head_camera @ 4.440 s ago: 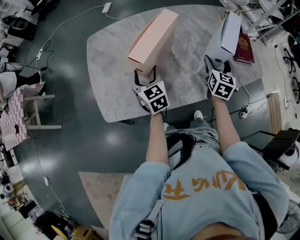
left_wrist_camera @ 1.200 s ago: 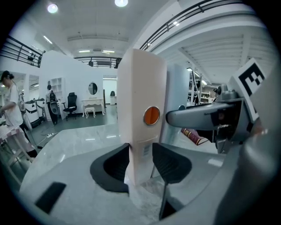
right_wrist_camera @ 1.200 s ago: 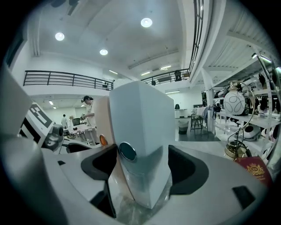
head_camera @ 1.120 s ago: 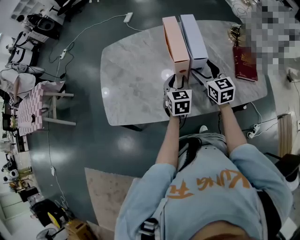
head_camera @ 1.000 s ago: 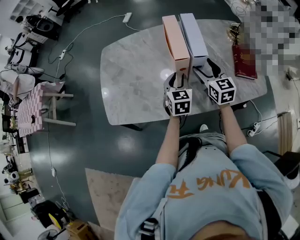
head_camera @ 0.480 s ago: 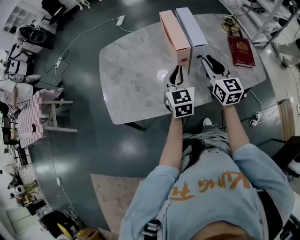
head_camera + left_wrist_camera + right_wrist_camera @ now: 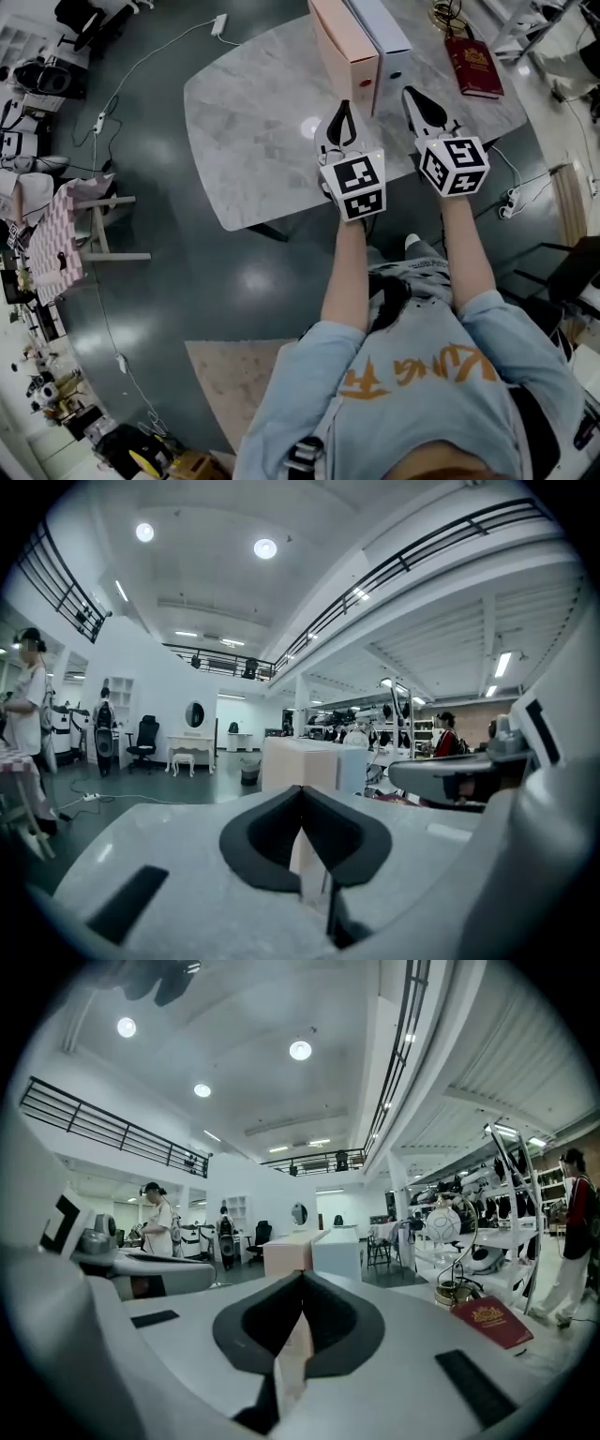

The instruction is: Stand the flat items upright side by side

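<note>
Two flat boxes stand upright on their long edges, side by side and touching, at the far side of the marble table [image 7: 246,131]: a pink box [image 7: 337,45] on the left and a white box [image 7: 382,36] on the right. Both also show ahead in the gripper views, the pink box [image 7: 298,763] beside the white box [image 7: 352,765]. My left gripper [image 7: 343,105] hangs just short of the pink box's near end. My right gripper [image 7: 409,92] sits short of the white box. Both sets of jaws have just been closing with nothing between them, and both are shut.
A red booklet [image 7: 472,66] lies right of the boxes, with a gold wire ornament [image 7: 444,13] behind it. The booklet [image 7: 491,1320] also shows in the right gripper view. People stand in the room's background. A stool [image 7: 98,230] and floor cables lie left of the table.
Both grippers have drawn back from the boxes' near ends toward me and risen, and their jaws have closed. The boxes stay upright together.
</note>
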A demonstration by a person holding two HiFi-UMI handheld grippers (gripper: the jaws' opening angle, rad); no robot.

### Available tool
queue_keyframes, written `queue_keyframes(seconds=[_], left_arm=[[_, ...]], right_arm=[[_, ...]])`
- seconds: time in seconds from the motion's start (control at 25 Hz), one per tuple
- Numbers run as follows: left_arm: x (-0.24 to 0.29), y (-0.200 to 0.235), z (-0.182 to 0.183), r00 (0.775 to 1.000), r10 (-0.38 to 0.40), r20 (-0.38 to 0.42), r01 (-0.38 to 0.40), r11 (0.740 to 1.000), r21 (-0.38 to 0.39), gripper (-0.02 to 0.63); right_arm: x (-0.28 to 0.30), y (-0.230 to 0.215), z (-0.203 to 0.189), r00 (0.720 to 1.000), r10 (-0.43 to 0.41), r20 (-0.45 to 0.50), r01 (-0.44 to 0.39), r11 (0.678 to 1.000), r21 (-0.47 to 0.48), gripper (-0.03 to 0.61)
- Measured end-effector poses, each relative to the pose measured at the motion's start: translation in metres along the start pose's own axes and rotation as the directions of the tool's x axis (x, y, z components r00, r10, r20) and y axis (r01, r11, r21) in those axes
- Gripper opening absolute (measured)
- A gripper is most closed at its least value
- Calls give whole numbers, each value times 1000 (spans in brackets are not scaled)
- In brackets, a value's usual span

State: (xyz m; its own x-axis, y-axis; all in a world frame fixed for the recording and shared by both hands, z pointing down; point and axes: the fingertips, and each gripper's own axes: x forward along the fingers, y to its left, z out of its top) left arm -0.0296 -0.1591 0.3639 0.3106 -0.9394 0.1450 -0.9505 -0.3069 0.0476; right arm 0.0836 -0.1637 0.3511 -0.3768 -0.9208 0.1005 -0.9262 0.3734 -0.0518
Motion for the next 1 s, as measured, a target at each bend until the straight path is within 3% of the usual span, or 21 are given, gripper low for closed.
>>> queue_keyframes(seconds=[0.16,0.64,1.0], left_arm=[[-10,-10,4,999,31,20,-30,999,-39,12],[-61,-87,4,986,136,101,-135,991,-9,12],[-99,-119,16,968,205,146,-203,979,-30,12]], right_arm=[[-17,2,14,999,22,27,-21,1000,-13,2],[-92,-11,16,985,163,55,-158,983,-94,2],[-136,-14,29,967,244,72,-232,962,-142,2]])
